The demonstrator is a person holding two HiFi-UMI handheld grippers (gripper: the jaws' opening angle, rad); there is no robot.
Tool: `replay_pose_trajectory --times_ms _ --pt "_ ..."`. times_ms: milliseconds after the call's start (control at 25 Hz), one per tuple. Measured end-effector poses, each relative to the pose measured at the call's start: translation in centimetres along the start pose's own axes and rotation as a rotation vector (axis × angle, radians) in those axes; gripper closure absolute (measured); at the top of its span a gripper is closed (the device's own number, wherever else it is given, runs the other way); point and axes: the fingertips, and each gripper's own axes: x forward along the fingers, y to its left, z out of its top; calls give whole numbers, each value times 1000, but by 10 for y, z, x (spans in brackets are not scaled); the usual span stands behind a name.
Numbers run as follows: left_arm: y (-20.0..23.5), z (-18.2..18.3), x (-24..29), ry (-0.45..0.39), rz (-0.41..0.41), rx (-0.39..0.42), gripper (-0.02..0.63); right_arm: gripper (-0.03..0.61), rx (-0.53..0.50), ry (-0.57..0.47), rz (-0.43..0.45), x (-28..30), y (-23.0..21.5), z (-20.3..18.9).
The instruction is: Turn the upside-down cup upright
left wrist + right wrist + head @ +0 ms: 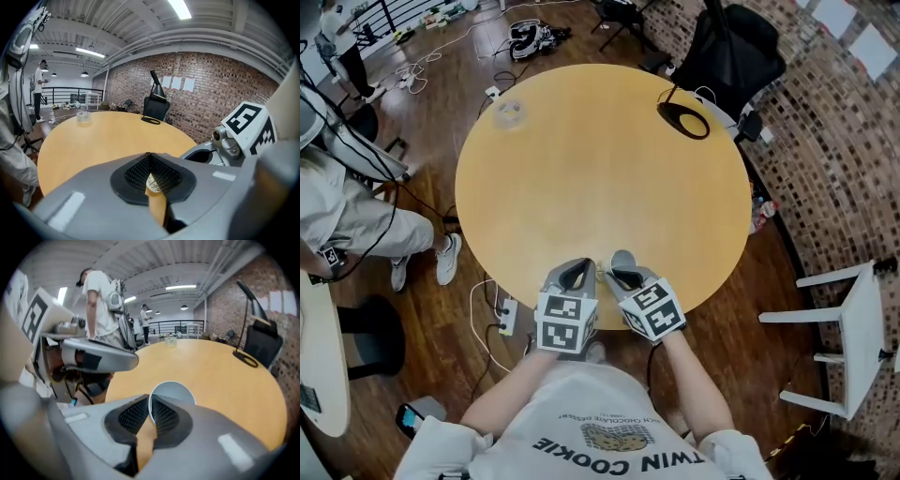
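A pale cup (622, 260) sits at the near edge of the round wooden table (600, 169). My right gripper (624, 275) is shut on the cup's rim. In the right gripper view the cup (174, 393) shows its open mouth just past the right gripper (151, 401), with the rim pinched between the pads. My left gripper (575, 273) rests close on the cup's left, jaws shut with nothing seen held. The left gripper (150, 158) points across the table in its own view, and the right gripper's marker cube (249, 124) stands at its right.
A small clear container (509, 112) stands at the table's far left. A black lamp base (683, 120) lies at the far right, with a black chair (727, 52) behind it. A seated person (342, 220) is at the left, a white stool (853, 337) at the right.
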Motion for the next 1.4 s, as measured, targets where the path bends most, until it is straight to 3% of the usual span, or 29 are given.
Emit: replay_pose_trajectory --times_ms 160,280,720,920,1400 --pt "-3 -1 1 15 -8 20 607 558 361 -164 102 -6 -11 -3" --pt "-4 -3 2 24 -12 27 607 558 559 -262 143 -10 -22 -10" --pt "-11 -3 9 31 -12 51 607 558 940 -445 263 -8 -40 -31" --pt "-7 -3 6 28 1 48 607 552 946 -437 203 -10 -46 -41" --pt "-6 -6 8 29 13 43 607 488 915 -390 203 -6 -44 -50"
